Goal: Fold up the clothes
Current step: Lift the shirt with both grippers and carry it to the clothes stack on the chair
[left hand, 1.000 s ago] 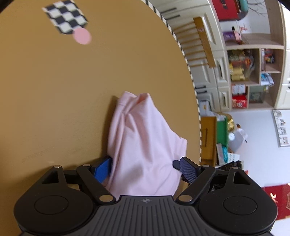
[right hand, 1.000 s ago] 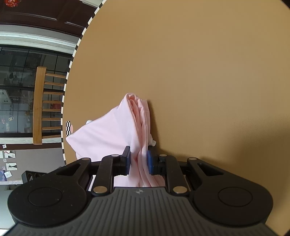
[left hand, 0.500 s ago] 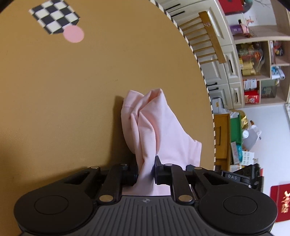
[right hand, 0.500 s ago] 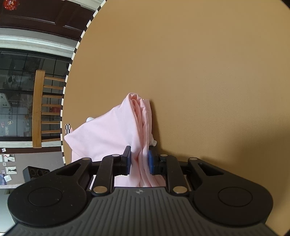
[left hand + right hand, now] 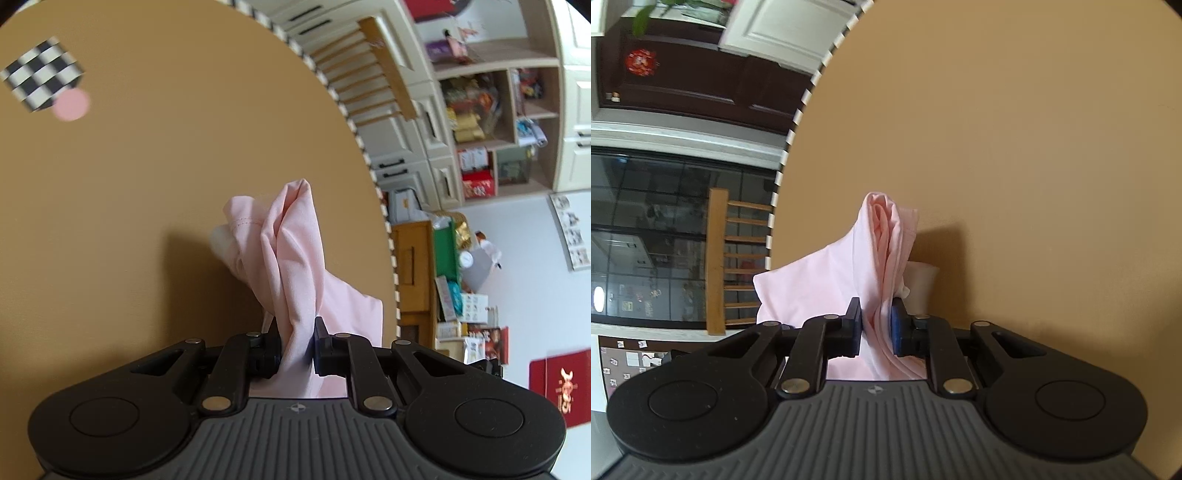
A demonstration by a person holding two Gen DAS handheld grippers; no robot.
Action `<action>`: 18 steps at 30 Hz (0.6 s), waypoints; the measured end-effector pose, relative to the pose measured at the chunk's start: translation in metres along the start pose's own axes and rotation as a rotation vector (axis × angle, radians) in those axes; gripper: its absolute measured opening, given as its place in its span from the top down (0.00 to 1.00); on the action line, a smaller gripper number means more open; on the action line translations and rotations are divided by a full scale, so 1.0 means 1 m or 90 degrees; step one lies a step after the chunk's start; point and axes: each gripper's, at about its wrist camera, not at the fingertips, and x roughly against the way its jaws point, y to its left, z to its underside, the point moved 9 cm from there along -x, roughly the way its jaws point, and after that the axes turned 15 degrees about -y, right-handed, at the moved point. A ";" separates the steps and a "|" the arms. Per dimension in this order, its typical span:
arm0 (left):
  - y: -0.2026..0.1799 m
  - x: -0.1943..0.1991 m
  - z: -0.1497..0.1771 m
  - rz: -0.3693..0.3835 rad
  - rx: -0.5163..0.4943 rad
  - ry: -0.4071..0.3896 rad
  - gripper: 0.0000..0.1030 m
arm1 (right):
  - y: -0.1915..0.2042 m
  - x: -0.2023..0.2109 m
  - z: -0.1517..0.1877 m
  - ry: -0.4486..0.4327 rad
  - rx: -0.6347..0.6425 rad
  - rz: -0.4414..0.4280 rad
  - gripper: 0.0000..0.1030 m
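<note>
Pinching the pink shirt (image 5: 291, 258) in both my left hand-held gripper (image 5: 297, 345) and my right hand-held gripper (image 5: 876, 328) above the bench (image 5: 147, 184), I am risking bunched cloth slipping free, since each grip is biting only a twisted wad.

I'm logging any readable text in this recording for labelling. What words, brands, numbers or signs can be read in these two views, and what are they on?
None can be read for certain.
Red mat: a gold emblem, too blurred to read.
Wall poster: print too small.
Shelf boxes: labels too small.
Dark door: a round red ornament, no legible characters.
Pink garment and tan table: no text visible.
</note>
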 end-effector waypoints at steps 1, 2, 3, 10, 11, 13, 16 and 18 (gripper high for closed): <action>-0.006 0.003 0.001 0.005 -0.003 0.001 0.85 | 0.003 0.006 -0.002 -0.007 0.000 -0.005 0.85; -0.012 0.004 0.001 0.009 -0.009 0.002 0.85 | 0.005 0.012 -0.005 -0.015 0.002 -0.010 0.85; -0.019 0.005 0.002 0.012 -0.014 0.003 0.85 | 0.008 0.020 -0.008 -0.024 0.003 -0.014 0.85; -0.102 -0.004 0.012 0.069 -0.094 0.040 0.85 | 0.022 0.090 -0.038 -0.109 0.008 -0.030 0.85; -0.118 -0.007 0.015 0.081 -0.114 0.052 0.85 | 0.022 0.104 -0.044 -0.126 0.004 -0.032 0.85; -0.152 -0.017 0.024 0.105 -0.152 0.080 0.85 | 0.022 0.136 -0.056 -0.167 -0.006 -0.036 0.85; -0.205 -0.039 0.043 0.145 -0.207 0.133 0.85 | 0.016 0.191 -0.074 -0.241 -0.019 -0.028 0.85; -0.239 -0.057 0.063 0.169 -0.251 0.175 0.85 | 0.008 0.229 -0.083 -0.294 -0.034 -0.013 0.85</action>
